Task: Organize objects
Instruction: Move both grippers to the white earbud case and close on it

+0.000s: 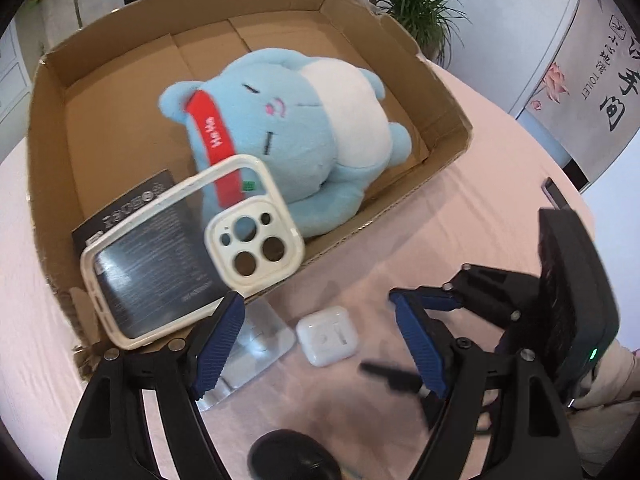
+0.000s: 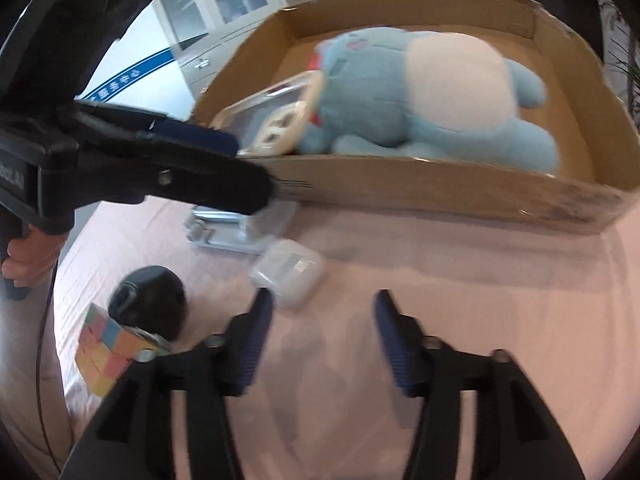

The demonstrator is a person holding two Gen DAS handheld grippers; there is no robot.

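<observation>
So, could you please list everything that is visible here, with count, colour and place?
cardboard box: one, brown, on the table
plush toy: one, light blue and white, lying in the box
phone case: one, cream and clear, leaning over the box's near wall
black packet: one, in the box under the case
earbuds case: one, white, on the table before the box
metal stand: one, silver, beside the earbuds case
puzzle cube: one, pastel, table edge
round black object: one, beside the cube
tablecloth: one, pink
left gripper: open
right gripper: open, empty
</observation>
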